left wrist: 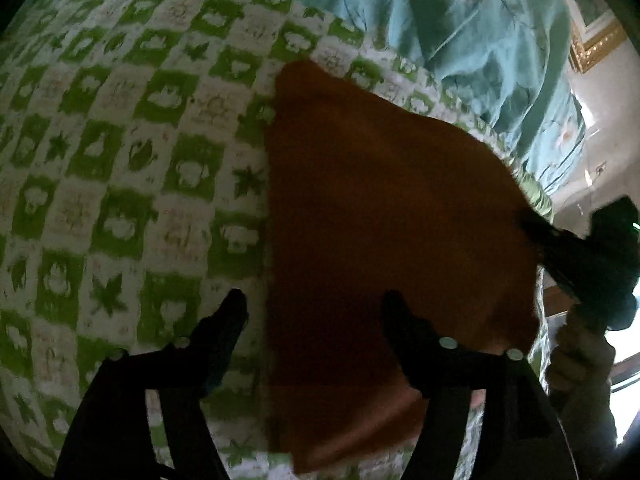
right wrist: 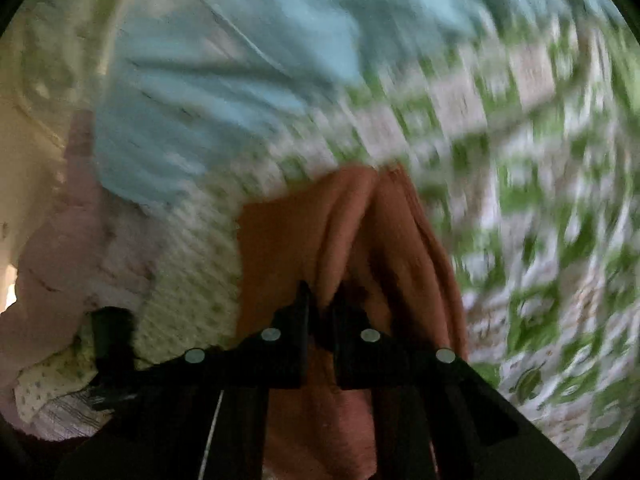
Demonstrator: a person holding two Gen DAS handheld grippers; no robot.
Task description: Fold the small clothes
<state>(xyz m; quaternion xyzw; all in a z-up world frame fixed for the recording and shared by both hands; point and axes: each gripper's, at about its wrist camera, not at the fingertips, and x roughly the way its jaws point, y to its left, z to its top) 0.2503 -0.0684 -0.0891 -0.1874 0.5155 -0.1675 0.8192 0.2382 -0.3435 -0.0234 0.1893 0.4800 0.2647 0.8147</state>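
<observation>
Left gripper (left wrist: 312,312): fingers spread wide, holding nothing, poised over the orange garment's near edge.
Right gripper (right wrist: 322,300): fingers pinched tight on a bunched fold of the cloth.
Orange garment (left wrist: 384,216): on the green-checked bedspread (left wrist: 120,160), near its far edge beside the teal quilt (left wrist: 460,20).

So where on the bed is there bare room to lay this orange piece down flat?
Free: the green checked sheet left of the orange cloth, ahead of the open left gripper. Crowded: the blue blanket along the far edge, and the right gripper pinching the cloth at the right.
</observation>
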